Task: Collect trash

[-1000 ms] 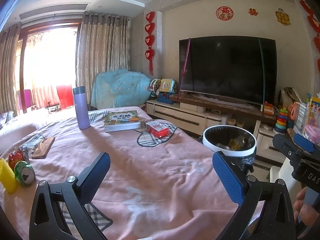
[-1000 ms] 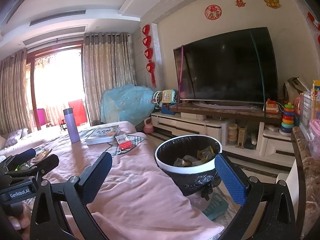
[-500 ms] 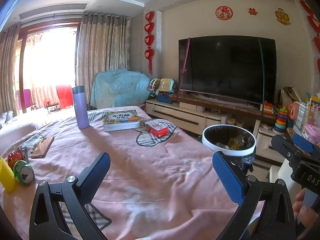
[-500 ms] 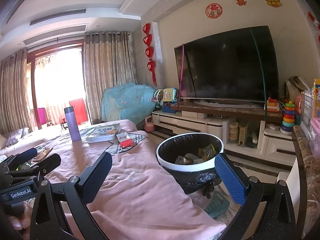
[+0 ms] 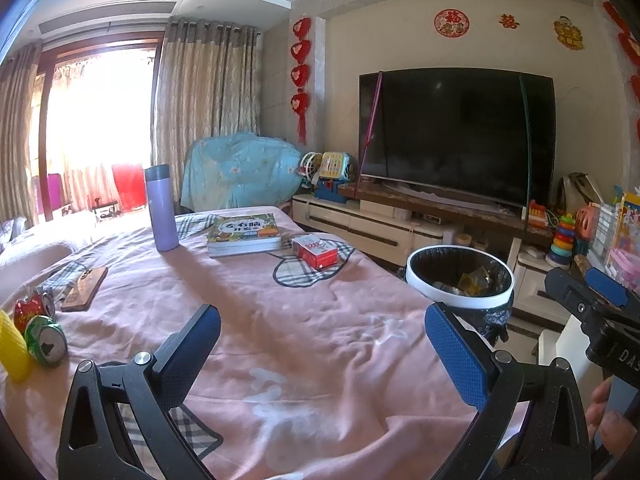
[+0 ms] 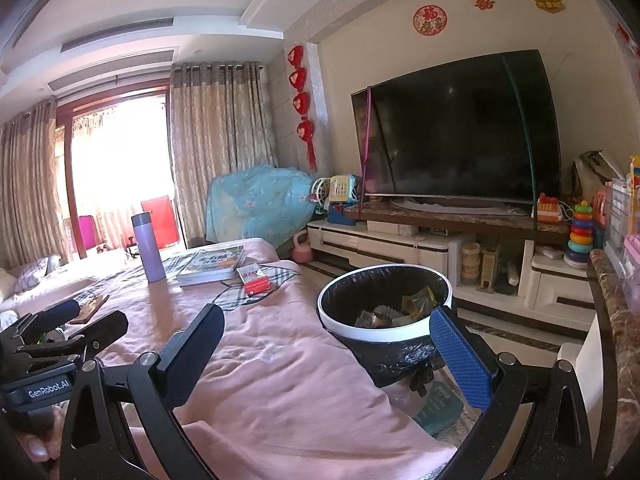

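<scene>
Trash left on the table: a crushed green can (image 5: 46, 344) lying on its side and a red can (image 5: 34, 307) behind it, both far left of your left gripper (image 5: 322, 354), well outside its jaws, with a yellow object (image 5: 12, 354) touching the green can's left side. The bin (image 5: 460, 282), white rim, black liner, sits off the table edge just beyond your left gripper's right finger; in the right wrist view the bin (image 6: 386, 306) is straight ahead, its rim partly behind your right finger, wrappers (image 6: 416, 300) already inside. Your left gripper's jaws are spread wide, nothing between them, only pink tablecloth (image 5: 280, 340). Your right gripper (image 6: 326, 354) is likewise released and empty, left finger over the cloth, right finger over the bin side. Ahead of the left jaws, well apart: a red box (image 5: 316, 252), a book (image 5: 244, 234) just left of it, a purple bottle (image 5: 161, 208) upright further left, and a brown flat item (image 5: 85, 289) near the cans. Your right gripper body shows at the right edge of the left view, your left one at the left edge of the right view. TV (image 6: 460, 132) on the far stand.
</scene>
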Demonstrator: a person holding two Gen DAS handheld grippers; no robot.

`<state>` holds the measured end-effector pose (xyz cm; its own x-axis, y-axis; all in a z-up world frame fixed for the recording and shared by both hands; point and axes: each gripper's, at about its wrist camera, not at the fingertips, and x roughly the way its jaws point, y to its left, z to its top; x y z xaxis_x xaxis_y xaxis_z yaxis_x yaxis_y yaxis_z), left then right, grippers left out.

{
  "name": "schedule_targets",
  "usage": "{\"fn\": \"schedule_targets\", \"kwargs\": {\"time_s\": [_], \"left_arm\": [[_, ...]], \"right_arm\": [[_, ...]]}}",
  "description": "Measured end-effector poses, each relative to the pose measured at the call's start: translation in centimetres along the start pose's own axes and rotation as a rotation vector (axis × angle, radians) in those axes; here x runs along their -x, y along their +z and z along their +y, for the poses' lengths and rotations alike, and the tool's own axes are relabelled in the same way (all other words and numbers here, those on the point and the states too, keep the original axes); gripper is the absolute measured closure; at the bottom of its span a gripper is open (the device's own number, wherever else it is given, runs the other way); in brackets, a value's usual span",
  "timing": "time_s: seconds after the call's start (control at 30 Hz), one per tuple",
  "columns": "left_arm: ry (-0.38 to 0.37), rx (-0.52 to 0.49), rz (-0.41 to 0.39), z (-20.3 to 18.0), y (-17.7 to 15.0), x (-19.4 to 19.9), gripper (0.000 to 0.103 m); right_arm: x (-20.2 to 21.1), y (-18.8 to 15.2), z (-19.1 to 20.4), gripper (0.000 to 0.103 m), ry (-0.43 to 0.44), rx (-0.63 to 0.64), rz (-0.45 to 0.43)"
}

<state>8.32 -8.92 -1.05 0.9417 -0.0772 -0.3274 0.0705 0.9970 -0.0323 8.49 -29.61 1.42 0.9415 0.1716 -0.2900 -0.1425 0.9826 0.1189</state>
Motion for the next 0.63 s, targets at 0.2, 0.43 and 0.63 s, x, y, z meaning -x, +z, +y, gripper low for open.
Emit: {"fn": "schedule_targets", "kwargs": {"time_s": [0.2, 0.43, 0.63], "left_arm": [[-0.002, -0.002, 0.0, 0.04, -0.01, -0.09, 0.001], [-0.001, -0.001, 0.001, 0.04, -0.01, -0.08, 0.001], [-0.006, 0.016, 0.017, 0.44, 0.07, -0.47, 0.001]], "right_arm": [[-0.19, 0.04, -0.16, 0.0, 0.004, -0.003, 0.002], [-0.43, 0.02, -0.03, 0.0, 0.009, -0.007, 0.01], [-0.73, 0.1, 0.06, 0.0, 0.016, -0.009, 0.019]]}}
